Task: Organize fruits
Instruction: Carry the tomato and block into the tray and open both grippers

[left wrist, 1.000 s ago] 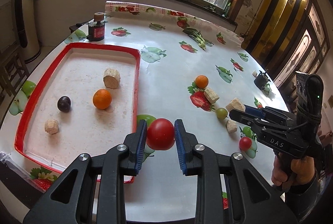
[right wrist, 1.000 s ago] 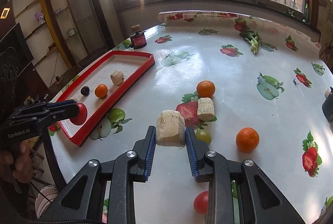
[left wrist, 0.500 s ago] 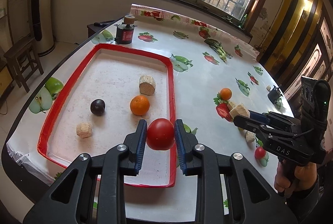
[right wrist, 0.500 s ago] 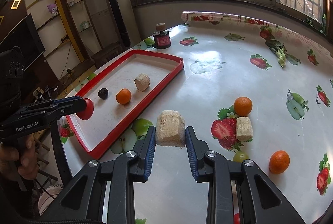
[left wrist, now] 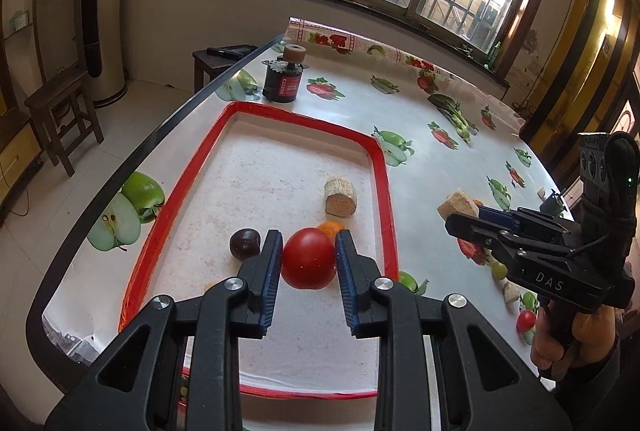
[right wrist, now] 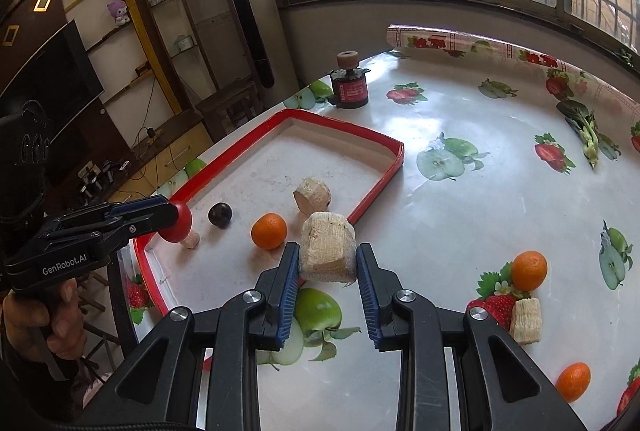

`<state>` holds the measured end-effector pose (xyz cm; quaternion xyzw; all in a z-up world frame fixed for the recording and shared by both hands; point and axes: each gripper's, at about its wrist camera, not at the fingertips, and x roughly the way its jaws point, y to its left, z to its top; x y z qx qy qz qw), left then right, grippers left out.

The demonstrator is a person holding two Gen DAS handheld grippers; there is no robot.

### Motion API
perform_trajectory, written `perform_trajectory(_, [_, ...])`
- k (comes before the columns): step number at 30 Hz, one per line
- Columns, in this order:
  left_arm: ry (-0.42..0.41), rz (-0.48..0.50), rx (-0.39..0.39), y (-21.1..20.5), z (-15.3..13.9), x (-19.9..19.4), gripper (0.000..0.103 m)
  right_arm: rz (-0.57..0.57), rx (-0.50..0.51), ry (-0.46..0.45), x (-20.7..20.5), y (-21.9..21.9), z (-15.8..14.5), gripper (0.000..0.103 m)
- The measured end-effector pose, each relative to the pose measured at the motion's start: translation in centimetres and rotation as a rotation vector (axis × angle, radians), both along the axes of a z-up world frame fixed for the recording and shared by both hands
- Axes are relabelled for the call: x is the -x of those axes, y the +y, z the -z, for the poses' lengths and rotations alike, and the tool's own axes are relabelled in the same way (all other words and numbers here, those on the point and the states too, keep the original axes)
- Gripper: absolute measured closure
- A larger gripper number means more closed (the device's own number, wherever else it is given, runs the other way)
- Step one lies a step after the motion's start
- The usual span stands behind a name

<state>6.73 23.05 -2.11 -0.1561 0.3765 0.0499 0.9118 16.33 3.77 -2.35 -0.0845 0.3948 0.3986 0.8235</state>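
Red tomato [left wrist: 308, 258] clamped in left gripper [left wrist: 307, 263], held above near half of red-rimmed tray [left wrist: 382, 167], not yet set down. Pale corn-like chunk [right wrist: 328, 247] clamped in right gripper [right wrist: 327, 265], hanging above the tray's near-right rim, seemingly not fully over the tray.

Step in hand, as judged: carry both in, place, release.
- Lower tomato to the tray floor before opening; round, likely to roll if dropped. Free floor nearer than the orange [right wrist: 269, 231] and dark plum [right wrist: 220, 215] looks best; plum sits just left of the tomato in the left view, so avoid nudging it.
- Bring chunk further over the rim before lowering; rim strike or a release outside the tray is the risk. Flat face down should keep it put.
- Second chunk [right wrist: 313, 194] lies in the tray beyond the orange, small piece [right wrist: 191, 239] near the tray's left edge under the tomato. Keep grippers apart on descent.

Outside tray, to its right: orange [right wrist: 529, 270] and chunk [right wrist: 525, 319] by a printed strawberry, another orange [right wrist: 573, 381] nearer. Left view also shows a small red fruit [left wrist: 525, 320] and greenish ones there. Still to sort.

Surface: glossy fruit-print tablecloth [right wrist: 460, 215], slippery-looking. Dark jar with cork top [right wrist: 351, 81] just beyond the tray's far corner.

Room: barred windows behind, wooden stools [left wrist: 60, 111] and tall floor-standing unit [right wrist: 248, 11] left of tray, shelving further left.
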Motion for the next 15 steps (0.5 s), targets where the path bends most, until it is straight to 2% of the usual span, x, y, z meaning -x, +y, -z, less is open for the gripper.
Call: perform_trajectory(15, [0.054, -0.07, -0.018, 3.9, 1.7, -6.2, 0.079, -0.026, 0.01, 0.026, -6.2, 7.1, 0.9, 0.074])
